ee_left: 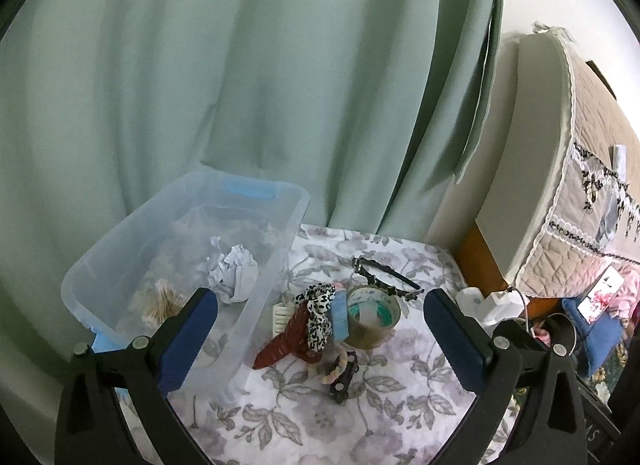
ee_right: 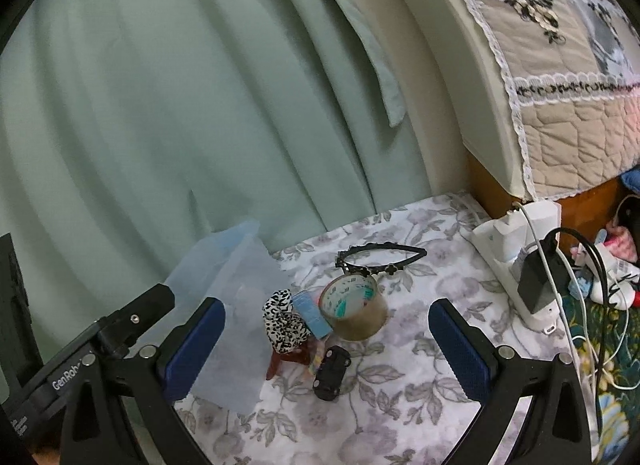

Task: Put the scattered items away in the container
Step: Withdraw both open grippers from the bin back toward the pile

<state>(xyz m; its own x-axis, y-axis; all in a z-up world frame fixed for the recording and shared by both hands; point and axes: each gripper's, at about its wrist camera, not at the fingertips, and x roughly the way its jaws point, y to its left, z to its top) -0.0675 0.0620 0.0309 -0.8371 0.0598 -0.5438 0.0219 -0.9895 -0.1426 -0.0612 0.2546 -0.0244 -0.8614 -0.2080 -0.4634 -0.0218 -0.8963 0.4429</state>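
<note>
Plainly, both grippers' jaws wide apart, nothing between them.

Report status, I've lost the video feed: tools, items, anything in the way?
Left tool open, empty. Right tool open, empty. Paper ball in bin; tape roll, headband, toy car on cloth. Nothing in the way.

Floral-printed tabletop with scattered clutter

The floral cloth [ee_left: 400, 405] bears a clear plastic bin [ee_left: 280, 249] at its left, a tape roll [ee_right: 354, 311], black headband [ee_right: 380, 261], small black toy car [ee_right: 332, 371], and a white power strip [ee_right: 516, 265] at the right edge.
</note>
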